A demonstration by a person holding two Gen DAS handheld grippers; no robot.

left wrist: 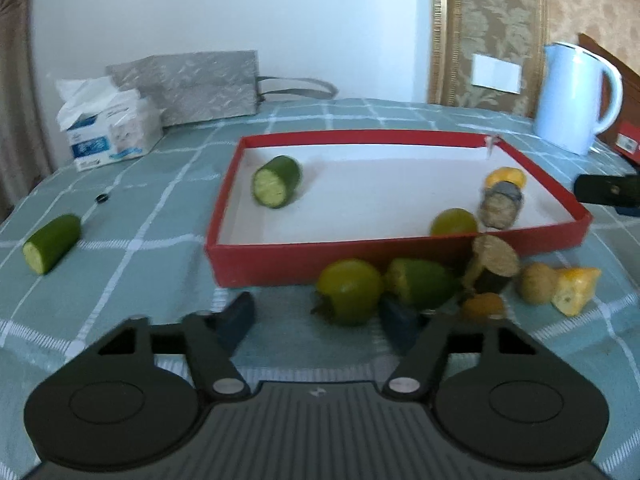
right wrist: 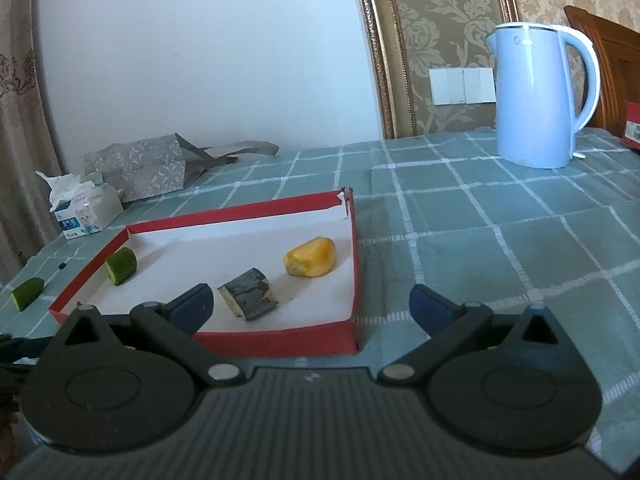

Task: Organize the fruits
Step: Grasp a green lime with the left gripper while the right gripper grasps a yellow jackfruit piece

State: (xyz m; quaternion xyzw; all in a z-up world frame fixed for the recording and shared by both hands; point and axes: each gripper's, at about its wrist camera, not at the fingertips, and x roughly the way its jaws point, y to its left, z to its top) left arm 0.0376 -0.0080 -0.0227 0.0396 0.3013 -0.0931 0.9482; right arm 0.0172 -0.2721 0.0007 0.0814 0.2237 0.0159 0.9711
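1. We count two cucumber pieces: one loose on the cloth, one inside the red box.
2. Our left gripper stands part-open, pads not gripping the green fruit; smooth, likely slippery, so take its widest middle.
3. Our right gripper gapes empty.

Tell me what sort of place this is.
Probably a room in a home or hotel. A table under a checked cloth bears an electric kettle, a tissue pack and a red tray of cut produce; ornate wallpaper lines the wall.
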